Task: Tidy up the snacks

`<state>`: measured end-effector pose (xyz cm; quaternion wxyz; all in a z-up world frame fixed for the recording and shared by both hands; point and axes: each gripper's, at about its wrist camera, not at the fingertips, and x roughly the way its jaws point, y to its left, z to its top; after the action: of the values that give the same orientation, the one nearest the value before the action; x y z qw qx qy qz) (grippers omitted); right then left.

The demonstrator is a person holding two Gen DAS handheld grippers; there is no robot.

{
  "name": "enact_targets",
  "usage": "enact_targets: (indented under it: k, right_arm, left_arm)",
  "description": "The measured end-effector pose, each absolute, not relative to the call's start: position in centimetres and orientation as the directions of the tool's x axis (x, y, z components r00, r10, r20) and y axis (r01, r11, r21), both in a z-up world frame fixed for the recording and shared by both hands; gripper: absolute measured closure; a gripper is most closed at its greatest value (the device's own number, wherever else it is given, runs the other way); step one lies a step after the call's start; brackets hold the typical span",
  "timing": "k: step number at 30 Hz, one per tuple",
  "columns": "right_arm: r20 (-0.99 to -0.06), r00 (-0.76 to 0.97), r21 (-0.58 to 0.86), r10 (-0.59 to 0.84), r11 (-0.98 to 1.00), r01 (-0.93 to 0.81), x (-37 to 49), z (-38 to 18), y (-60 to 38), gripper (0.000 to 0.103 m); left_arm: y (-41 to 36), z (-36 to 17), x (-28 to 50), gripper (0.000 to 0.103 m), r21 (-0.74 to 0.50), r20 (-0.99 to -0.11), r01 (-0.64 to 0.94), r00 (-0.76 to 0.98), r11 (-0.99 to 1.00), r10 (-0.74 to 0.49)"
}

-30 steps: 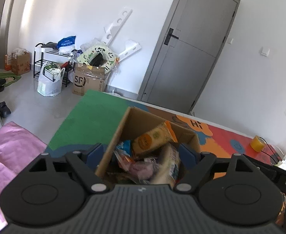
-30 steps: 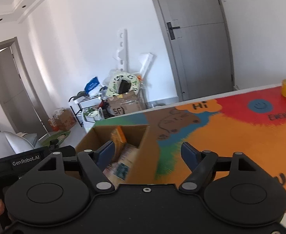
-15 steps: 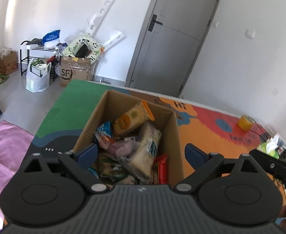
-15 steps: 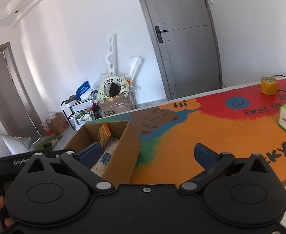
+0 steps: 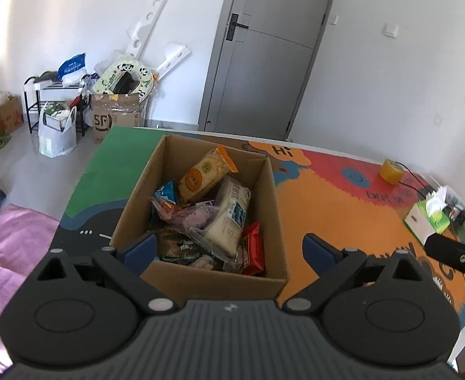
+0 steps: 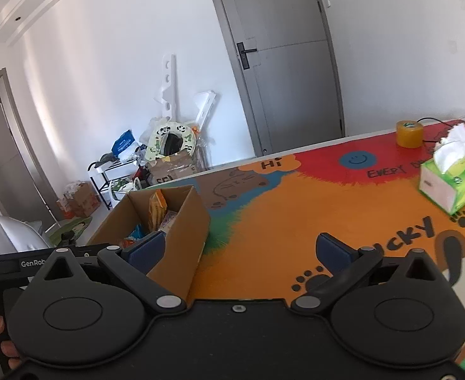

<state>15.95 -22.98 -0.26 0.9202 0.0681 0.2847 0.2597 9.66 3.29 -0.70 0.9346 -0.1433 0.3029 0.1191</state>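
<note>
While both tools hover empty over the worktop (image 6: 295,221), the stock reads as follows: one open cardboard box (image 5: 200,272) on the left part of the printed mat, packed with wrapped snacks, among them an orange cracker pack (image 5: 205,175) leaning at the far side, a white bread pack (image 5: 229,218) propped against the right wall, a purple pack (image 5: 194,217) in the middle and a red pack (image 5: 253,248) at the near right corner. Left gripper (image 5: 229,248): jaws opening, nearly full spread, astride the near edge of the box, pads pressing nothing. Right gripper (image 6: 238,250): spread wide, empty, just right of the box. Also present: tissue box (image 6: 451,186) and yellow tape roll (image 6: 410,133), far right. Step in hand, as judged: packing looks finished, both tools clear. Next move likely calls for checking that no snack remains outside.
</note>
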Motion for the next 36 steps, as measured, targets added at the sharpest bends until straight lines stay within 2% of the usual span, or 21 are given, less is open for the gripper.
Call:
enact_targets:
  k: [18,25,36]
  right_arm:
    - [-0.509,0.727,0.204,0.461,0.885,-0.418,11.6,0.9,-26.6,0.0]
    - [-0.478,0.729,0.229,0.49,0.871,-0.435,9.9,0.8,-27.2,0.0]
    - [-0.512,0.71,0.19,0.483,0.87,-0.455,8.9,0.1,-26.7,0.0]
  left_arm:
    - [0.7,1.1,6.6,0.001,-0.121,-0.582,-0.249,0.802,0.961,0.134]
    - [0.0,1.2,5.3,0.001,-0.108,-0.574,-0.226,0.809,0.968,0.125]
    - [-0.1,0.1,4.4,0.001,-0.086,-0.593,-0.205,0.797,0.975,0.115]
